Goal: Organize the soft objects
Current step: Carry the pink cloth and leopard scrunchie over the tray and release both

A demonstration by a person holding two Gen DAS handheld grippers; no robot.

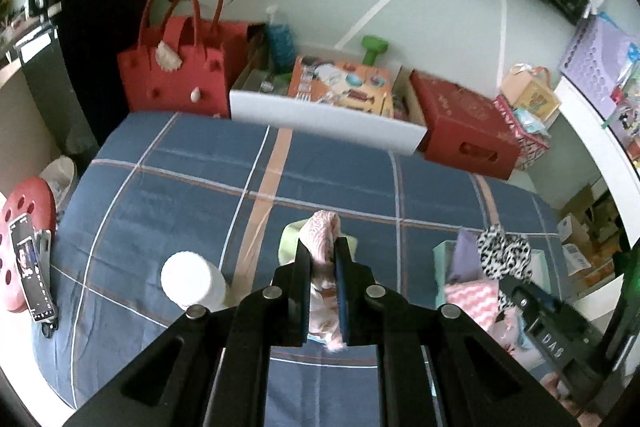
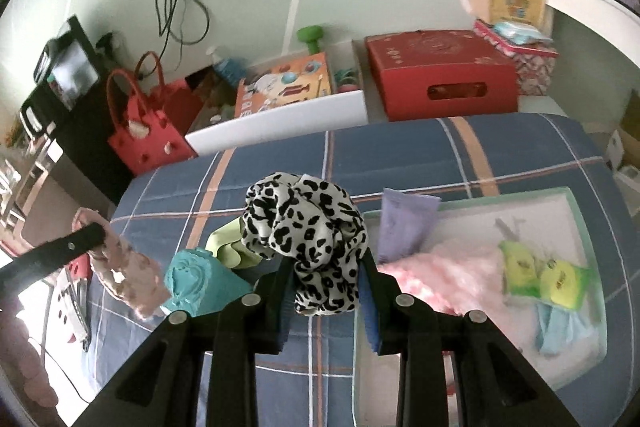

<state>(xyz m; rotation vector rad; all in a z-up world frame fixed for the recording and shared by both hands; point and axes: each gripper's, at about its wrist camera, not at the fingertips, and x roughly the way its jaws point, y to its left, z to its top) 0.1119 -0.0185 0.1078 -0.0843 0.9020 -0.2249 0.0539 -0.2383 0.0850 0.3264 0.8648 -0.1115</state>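
While both cloths hang clear of the bed, here's the play:
Left gripper (image 1: 323, 247): clenched on the pink cloth (image 1: 320, 227), which droops between the fingers above the blue plaid bed (image 1: 180, 179).
Right gripper (image 2: 326, 269): clamped on the leopard-print cloth (image 2: 308, 227), bunched up w/ a loose tail dangling.
Tray (image 2: 580, 211): pale green rim, just right of the leopard-print cloth in the right wrist view; already holds a pink fluffy piece (image 2: 448, 267), a lilac cloth (image 2: 404, 223) and yellow-green packs (image 2: 540, 275).
Leftovers on bed: lime cloth (image 2: 228, 247) and teal piece (image 2: 196, 283), near the tray's left side.
Step, my read: carry each cloth over to the tray & drop in.
Do it well: keep grip firm till the whole cloth is over a bare bit of tray, lower so the tail lands inside the rim, then let go.
Watch: the two grippers are close, so go one at a time; white bottle (image 1: 192, 279) stands near the left gripper, could get knocked.
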